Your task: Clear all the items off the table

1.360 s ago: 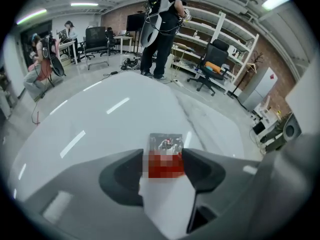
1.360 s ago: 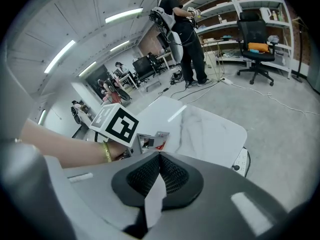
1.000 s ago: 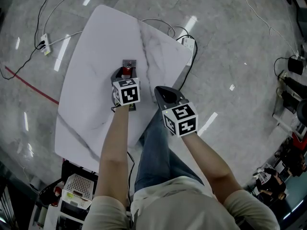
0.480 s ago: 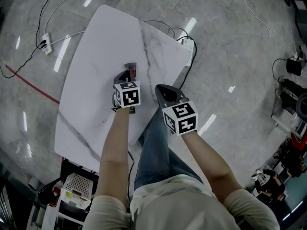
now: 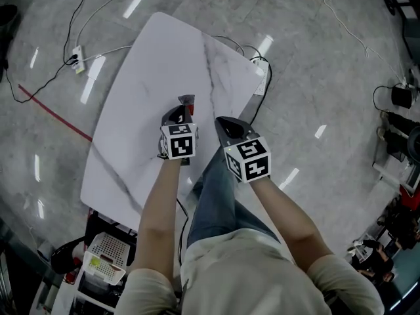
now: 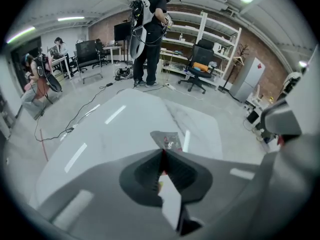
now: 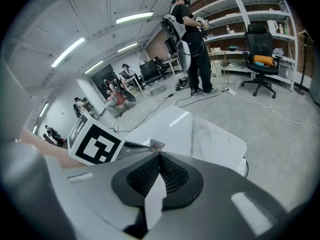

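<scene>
The left hand-held gripper has its jaws pressed together on a small flat grey foil packet with red print. The packet sticks out past the jaw tips, over the middle of the white marble-patterned counter and toward the edge nearest the person. The right hand-held gripper hangs just beside that near edge, with its jaws closed on nothing.

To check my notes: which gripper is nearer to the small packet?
Left. The left gripper has its jaws shut on the packet; the right gripper is beside it, not touching, jaws together and empty.
</scene>
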{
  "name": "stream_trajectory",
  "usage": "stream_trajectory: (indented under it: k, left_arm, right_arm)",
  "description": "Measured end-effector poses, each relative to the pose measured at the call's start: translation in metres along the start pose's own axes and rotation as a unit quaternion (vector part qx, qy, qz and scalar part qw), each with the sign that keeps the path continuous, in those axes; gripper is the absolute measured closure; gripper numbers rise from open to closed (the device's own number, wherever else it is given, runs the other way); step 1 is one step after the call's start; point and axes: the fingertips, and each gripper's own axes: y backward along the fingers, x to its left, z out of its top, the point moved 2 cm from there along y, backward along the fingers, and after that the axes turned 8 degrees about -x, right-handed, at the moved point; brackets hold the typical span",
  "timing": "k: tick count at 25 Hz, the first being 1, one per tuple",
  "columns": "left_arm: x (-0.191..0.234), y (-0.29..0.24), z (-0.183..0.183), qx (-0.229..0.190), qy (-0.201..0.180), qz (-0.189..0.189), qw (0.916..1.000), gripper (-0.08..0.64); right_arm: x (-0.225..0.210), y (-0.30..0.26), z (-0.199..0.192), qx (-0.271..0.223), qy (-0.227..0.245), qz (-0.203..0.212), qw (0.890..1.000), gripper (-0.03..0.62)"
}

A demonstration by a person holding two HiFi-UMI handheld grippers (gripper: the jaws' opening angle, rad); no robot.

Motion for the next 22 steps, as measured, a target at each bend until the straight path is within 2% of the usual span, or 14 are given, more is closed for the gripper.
stream_trajectory:
  k: [8, 12, 18, 22]
  left_arm:
    - [-0.005, 0.070, -0.008, -0.019, 0.014, -0.007, 0.9997, 0.545]
    - [-0.011, 0.105, -0.017, -0.025, 0.033, -0.008, 0.9991, 0.545]
    - [-0.019, 0.159, -0.027, -0.044, 0.044, -0.012, 0.9980, 0.545]
    - [-0.023, 0.194, -0.038, -0.053, 0.049, -0.013, 0.9973, 0.545]
  right_arm:
    - [0.041, 0.037, 0.003, -0.009, 0.021, 0.004, 1.000, 0.592]
    - [0.060, 0.059, 0.003, -0.017, 0.029, 0.004, 0.999, 0.592]
    - [0.089, 0.089, -0.007, -0.018, 0.055, 0.001, 0.998, 0.592]
    - [0.108, 0.112, -0.016, -0.026, 0.057, -0.003, 0.998, 0.592]
